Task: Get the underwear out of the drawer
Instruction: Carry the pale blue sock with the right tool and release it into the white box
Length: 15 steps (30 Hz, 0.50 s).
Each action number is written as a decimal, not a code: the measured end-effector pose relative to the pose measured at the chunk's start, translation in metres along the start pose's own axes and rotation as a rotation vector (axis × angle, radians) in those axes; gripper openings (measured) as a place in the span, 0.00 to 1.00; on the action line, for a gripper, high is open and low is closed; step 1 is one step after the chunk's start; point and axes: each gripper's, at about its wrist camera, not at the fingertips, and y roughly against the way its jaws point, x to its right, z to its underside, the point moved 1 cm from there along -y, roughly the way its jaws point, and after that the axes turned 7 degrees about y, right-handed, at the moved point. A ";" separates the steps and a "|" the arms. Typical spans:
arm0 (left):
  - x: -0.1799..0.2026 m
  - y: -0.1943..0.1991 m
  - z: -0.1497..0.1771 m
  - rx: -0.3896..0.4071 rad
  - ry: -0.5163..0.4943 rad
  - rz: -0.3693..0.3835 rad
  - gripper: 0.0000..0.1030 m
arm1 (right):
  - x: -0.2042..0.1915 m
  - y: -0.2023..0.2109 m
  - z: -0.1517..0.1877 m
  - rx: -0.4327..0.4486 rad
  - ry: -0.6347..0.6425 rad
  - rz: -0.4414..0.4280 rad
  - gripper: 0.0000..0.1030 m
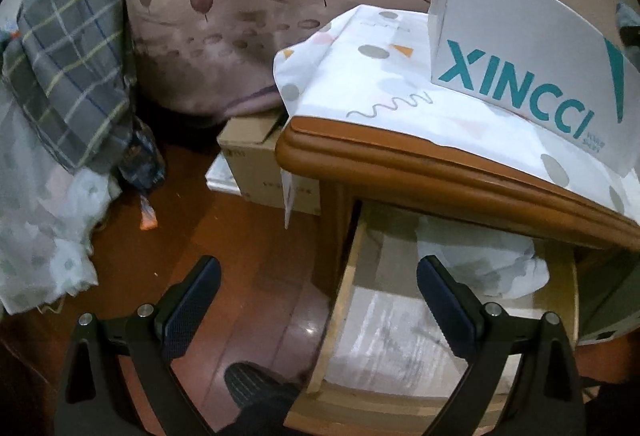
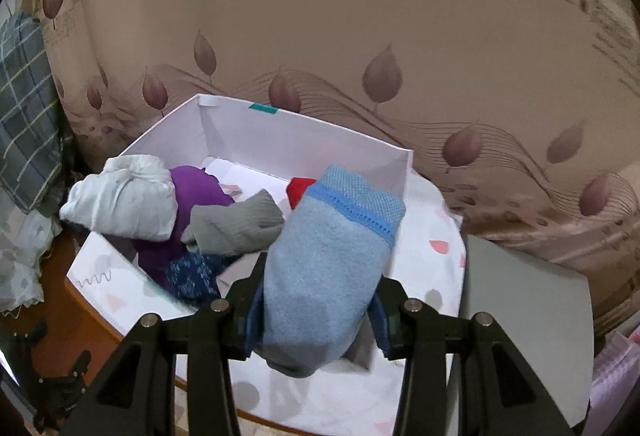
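In the right wrist view my right gripper [image 2: 320, 288] is shut on a rolled light blue underwear [image 2: 332, 260] with a brighter blue waistband, held up in front of a white box [image 2: 224, 124]. The box holds white [image 2: 124, 204], purple [image 2: 196, 196], grey [image 2: 236, 224], red and dark blue patterned garments. In the left wrist view my left gripper [image 1: 320, 276] stands open, empty, over the left wall of the pulled-out wooden drawer [image 1: 340, 300]. A crumpled white patterned garment [image 1: 480, 256] lies at the drawer's back. The same box [image 1: 520, 76], printed XINCCI, stands on the cabinet top.
A white patterned cloth [image 1: 360, 76] covers the brown cabinet top [image 1: 400, 156]. A leaf-print curtain [image 2: 360, 36] hangs behind. A plaid grey cloth [image 1: 72, 68] and pale fabric lie left, a cardboard box [image 1: 256, 164] sits on the wood floor, and a grey panel [image 2: 520, 296] stands right of the cabinet.
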 end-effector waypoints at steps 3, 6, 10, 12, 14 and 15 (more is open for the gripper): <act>0.001 0.000 0.000 0.014 -0.008 -0.028 0.95 | -0.005 -0.015 -0.015 -0.015 0.007 -0.011 0.43; 0.002 -0.002 0.001 0.007 -0.018 -0.026 0.95 | -0.007 -0.029 -0.029 -0.029 -0.011 -0.034 0.43; 0.006 -0.003 0.001 0.008 -0.040 -0.021 0.95 | -0.013 -0.050 -0.045 -0.057 0.000 -0.018 0.45; 0.008 -0.004 0.002 0.004 -0.050 -0.026 0.95 | -0.015 -0.061 -0.047 -0.074 0.002 -0.016 0.46; 0.008 -0.005 0.002 0.002 -0.052 -0.024 0.95 | -0.015 -0.066 -0.046 -0.075 -0.014 -0.005 0.49; 0.008 -0.005 0.002 0.001 -0.050 -0.025 0.95 | -0.015 -0.070 -0.045 -0.081 -0.014 -0.003 0.53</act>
